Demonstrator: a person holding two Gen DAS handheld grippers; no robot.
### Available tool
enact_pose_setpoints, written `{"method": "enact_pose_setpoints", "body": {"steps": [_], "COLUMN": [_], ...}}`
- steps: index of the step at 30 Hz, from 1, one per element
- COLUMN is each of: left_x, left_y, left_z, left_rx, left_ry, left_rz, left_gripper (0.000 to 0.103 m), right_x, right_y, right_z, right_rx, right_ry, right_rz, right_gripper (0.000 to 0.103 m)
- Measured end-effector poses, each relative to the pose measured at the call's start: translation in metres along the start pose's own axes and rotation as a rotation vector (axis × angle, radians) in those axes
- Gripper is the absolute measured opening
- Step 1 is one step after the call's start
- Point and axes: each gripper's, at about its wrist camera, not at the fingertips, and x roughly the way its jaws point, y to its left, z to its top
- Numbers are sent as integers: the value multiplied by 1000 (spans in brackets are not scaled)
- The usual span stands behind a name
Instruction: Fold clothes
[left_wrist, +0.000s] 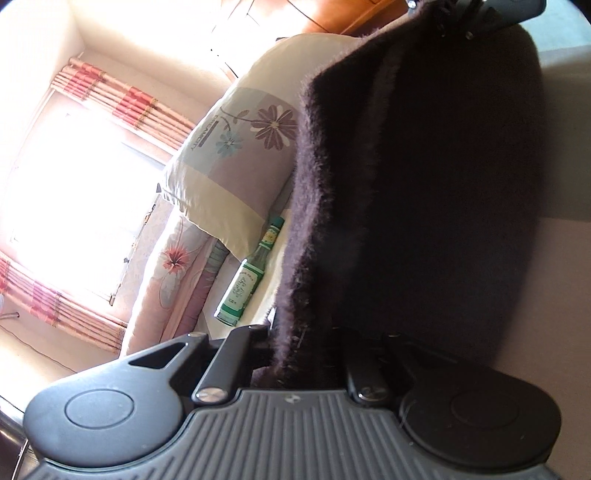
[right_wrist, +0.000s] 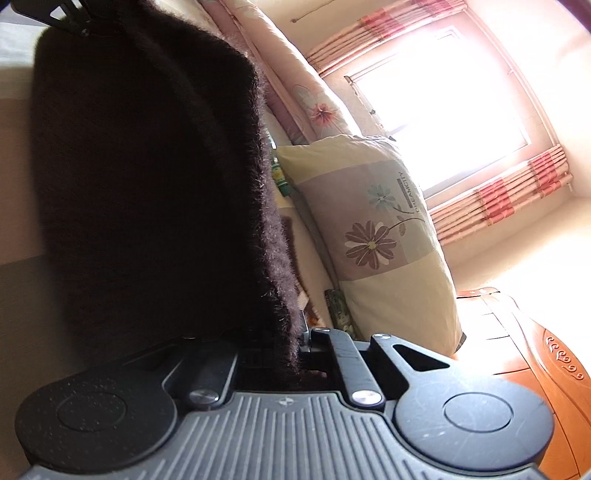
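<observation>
A dark purple fuzzy garment hangs stretched between my two grippers above the bed. In the left wrist view my left gripper is shut on one edge of it, and the fabric covers the fingertips. At the top of that view my right gripper holds the far edge. In the right wrist view the same garment fills the left half. There my right gripper is shut on its near edge, and my left gripper grips the far edge at the top left.
A cream pillow with printed flowers leans beside a folded floral quilt. A green glass bottle lies on the bed next to the pillow. A bright window with striped curtains is behind. An orange wooden nightstand stands at the right.
</observation>
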Motion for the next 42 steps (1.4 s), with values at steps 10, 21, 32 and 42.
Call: {"method": "enact_pose_setpoints", "body": {"steps": [10, 21, 32, 42], "left_x": [94, 148, 112, 113], "left_y": [39, 50, 108, 91], "left_z": [11, -2, -8, -13], "left_rx": [-87, -208, -436, -554], "left_ry": [14, 53, 2, 31], "left_rz": [-37, -164, -149, -408], "left_gripper": [9, 15, 31, 43], "right_x": [106, 171, 126, 114], "right_y": [-42, -39, -84, -101], "right_z": [29, 28, 25, 9], "right_rx": [41, 79, 230, 508], "right_ry": [14, 61, 18, 20], "right_rz": [-12, 71, 44, 295], "right_gripper": [8, 11, 52, 59]}}
